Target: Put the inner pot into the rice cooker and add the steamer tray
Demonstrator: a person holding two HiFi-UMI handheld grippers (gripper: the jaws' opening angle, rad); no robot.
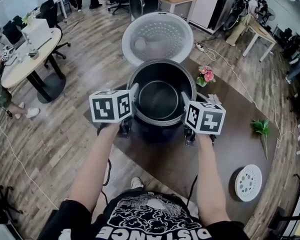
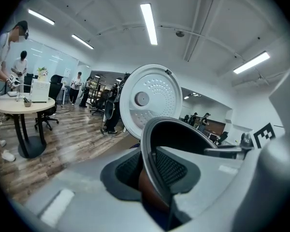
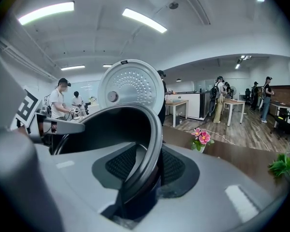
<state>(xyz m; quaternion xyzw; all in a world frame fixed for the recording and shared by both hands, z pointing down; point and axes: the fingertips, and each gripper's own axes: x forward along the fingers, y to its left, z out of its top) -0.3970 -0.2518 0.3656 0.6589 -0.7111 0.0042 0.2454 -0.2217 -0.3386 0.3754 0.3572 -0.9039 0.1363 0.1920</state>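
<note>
Two grips: the left hand-held gripper (image 1: 134, 92) and the right hand-held gripper (image 1: 184, 99) pinch opposite rim edges of the inner pot (image 1: 158, 100), upright directly above the rice cooker (image 1: 155, 132). The steamer tray (image 1: 248, 182) lies well apart on the bench (image 1: 225, 134), nearer the right side.

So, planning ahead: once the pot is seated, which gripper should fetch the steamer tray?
Probably the right gripper: the steamer tray lies on the table on its side, while the left gripper would have to cross the rice cooker. Both now clamp the inner pot.
</note>
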